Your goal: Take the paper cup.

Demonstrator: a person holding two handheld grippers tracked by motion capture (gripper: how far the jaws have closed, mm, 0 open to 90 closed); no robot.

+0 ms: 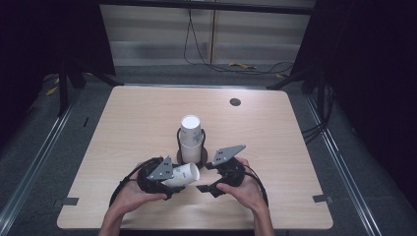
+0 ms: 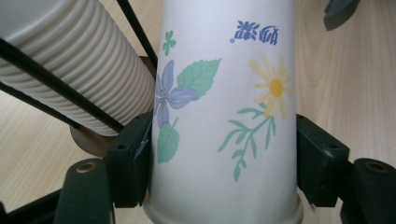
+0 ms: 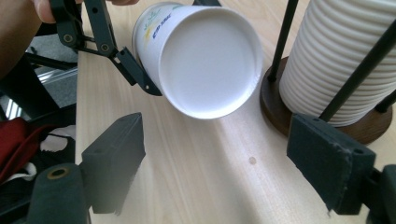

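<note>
The left hand-held gripper (image 1: 169,181) pinches a flowered paper cup (image 1: 183,174) sideways, base toward the spread, empty right hand-held gripper (image 1: 210,178), probably for a handover, with the cup stack (image 1: 191,139) just beyond both.

Each hand-held gripper, the left one (image 1: 164,182) and the right one (image 1: 216,184), is a black frame of thin linked bars joined by small screws, topped with a grey three-cornered plate drilled with small holes. Black cables loop out behind each. The jaws end in blocky black pads (image 3: 329,161), with brass-ringed screw holes just below.
</note>
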